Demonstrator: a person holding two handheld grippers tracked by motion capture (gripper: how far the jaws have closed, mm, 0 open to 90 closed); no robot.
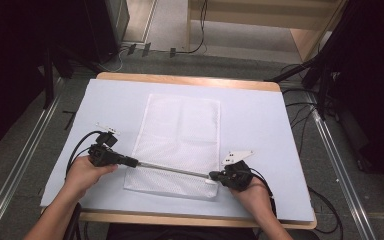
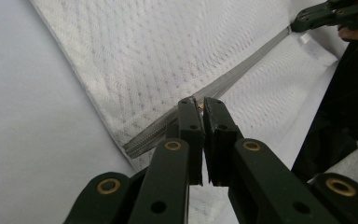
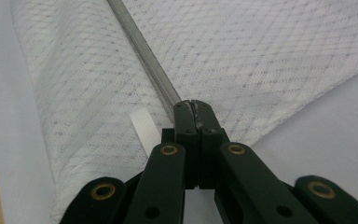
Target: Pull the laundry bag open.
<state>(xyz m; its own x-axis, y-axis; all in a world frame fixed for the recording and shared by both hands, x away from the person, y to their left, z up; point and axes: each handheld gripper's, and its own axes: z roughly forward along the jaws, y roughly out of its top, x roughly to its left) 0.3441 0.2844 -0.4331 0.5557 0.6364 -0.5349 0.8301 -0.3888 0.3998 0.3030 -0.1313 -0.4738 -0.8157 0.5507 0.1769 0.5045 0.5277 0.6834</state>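
Left tongs [image 2: 200, 105] pinch the small metal zipper pull; right tongs [image 3: 192, 108] clamp the grey zipper [image 1: 172, 170] at its far end. Between them the flat, rectangular white mesh bag [image 1: 180, 135] lies on the smooth pale tabletop [image 1: 260, 120].

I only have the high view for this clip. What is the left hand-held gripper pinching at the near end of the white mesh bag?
Observer: The left hand-held gripper is shut on a small brass-coloured zipper pull.
Operator: And the right one?
Observer: The right hand-held gripper is clamped on the end of the grey zipper.
Operator: Anything beside it?
Observer: A white ribbon tab sticks out of the mesh bag, just left of its jaws.
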